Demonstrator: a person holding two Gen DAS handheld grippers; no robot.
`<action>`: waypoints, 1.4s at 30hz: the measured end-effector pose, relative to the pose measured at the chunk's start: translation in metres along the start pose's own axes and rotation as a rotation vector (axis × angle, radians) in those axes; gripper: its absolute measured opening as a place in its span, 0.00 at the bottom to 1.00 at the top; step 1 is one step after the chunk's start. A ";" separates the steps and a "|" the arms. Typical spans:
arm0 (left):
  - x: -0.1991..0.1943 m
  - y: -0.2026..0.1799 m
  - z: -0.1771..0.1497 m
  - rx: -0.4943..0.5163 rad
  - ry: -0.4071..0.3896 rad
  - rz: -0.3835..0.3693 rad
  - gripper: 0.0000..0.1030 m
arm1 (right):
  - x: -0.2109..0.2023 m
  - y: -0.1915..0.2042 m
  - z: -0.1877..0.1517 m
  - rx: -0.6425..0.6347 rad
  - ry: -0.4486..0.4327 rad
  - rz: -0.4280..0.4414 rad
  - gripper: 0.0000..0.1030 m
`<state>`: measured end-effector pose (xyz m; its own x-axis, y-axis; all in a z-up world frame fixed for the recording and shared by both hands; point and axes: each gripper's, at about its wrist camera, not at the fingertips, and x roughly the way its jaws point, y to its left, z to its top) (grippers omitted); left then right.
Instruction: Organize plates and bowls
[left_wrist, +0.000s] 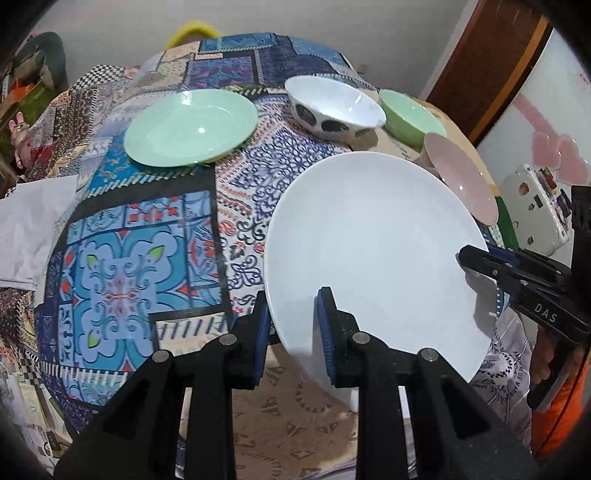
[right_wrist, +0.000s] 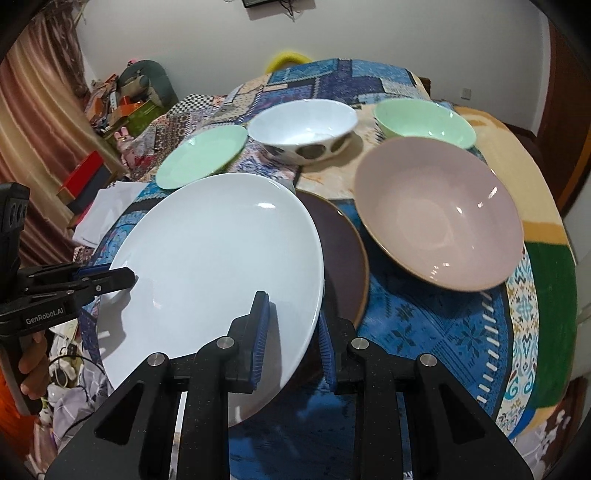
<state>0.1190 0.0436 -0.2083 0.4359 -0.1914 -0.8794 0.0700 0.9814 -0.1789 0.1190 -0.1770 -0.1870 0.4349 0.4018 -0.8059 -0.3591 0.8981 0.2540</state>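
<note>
A large white plate (left_wrist: 373, 240) (right_wrist: 214, 258) hangs tilted above the table, held at opposite rims. My left gripper (left_wrist: 293, 299) is shut on its near-left rim, and its finger (right_wrist: 129, 275) shows in the right wrist view. My right gripper (right_wrist: 291, 310) is shut on the other rim, its finger (left_wrist: 469, 258) visible from the left. On the table lie a mint green plate (left_wrist: 190, 127) (right_wrist: 201, 155), a white bowl with dark spots (left_wrist: 334, 105) (right_wrist: 303, 125), a green bowl (left_wrist: 410, 118) (right_wrist: 424, 118), a pink bowl (left_wrist: 461, 177) (right_wrist: 439, 214) and a dark brown plate (right_wrist: 343, 251), partly hidden under the white plate.
A patchwork cloth covers the table (left_wrist: 147, 240) (right_wrist: 443, 325). White paper (left_wrist: 29, 229) (right_wrist: 107, 210) lies at its left edge. A white appliance with stickers (left_wrist: 535, 199) stands to the right, and boxes and clutter (right_wrist: 122, 103) sit beyond the far left.
</note>
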 end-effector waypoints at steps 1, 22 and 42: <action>0.003 -0.002 0.000 0.002 0.005 0.001 0.24 | 0.001 -0.002 -0.001 0.004 0.003 -0.001 0.22; 0.043 -0.003 0.020 -0.015 0.057 0.016 0.25 | 0.014 -0.023 0.003 0.099 0.004 0.023 0.23; 0.047 -0.009 0.024 -0.009 0.040 0.012 0.27 | 0.005 -0.029 0.004 0.089 0.007 -0.014 0.25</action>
<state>0.1603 0.0263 -0.2375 0.4002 -0.1808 -0.8984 0.0569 0.9834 -0.1725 0.1343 -0.2005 -0.1961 0.4336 0.3882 -0.8132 -0.2782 0.9160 0.2889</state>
